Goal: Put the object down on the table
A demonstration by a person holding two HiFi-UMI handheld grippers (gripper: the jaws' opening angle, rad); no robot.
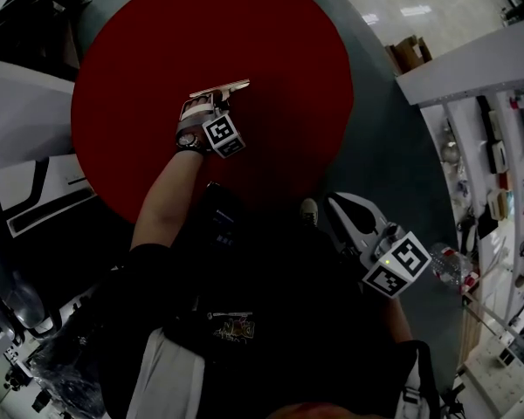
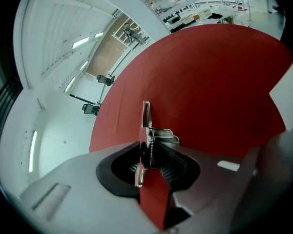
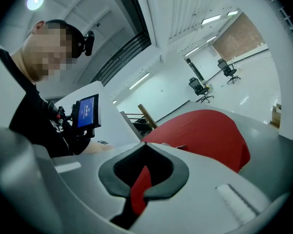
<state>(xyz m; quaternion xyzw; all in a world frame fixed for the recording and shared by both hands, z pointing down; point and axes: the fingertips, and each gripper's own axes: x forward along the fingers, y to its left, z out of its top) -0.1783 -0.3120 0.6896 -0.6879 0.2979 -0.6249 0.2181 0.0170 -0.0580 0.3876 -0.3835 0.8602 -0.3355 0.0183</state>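
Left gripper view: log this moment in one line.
left gripper: shut on silver metal spring clip | position: over round red table | right gripper: shut, empty

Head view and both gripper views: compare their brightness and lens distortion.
Head view: dim and underexposed, the red table looks dull and the person's clothing nearly black. Left gripper view: bright, with strong fisheye bending the table's edge; the metal clip is sharp. Right gripper view: bright, ceiling light strips bowed by fisheye.

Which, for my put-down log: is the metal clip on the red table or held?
Held: the left gripper pinches the metal clip over the red table; contact cannot be told.
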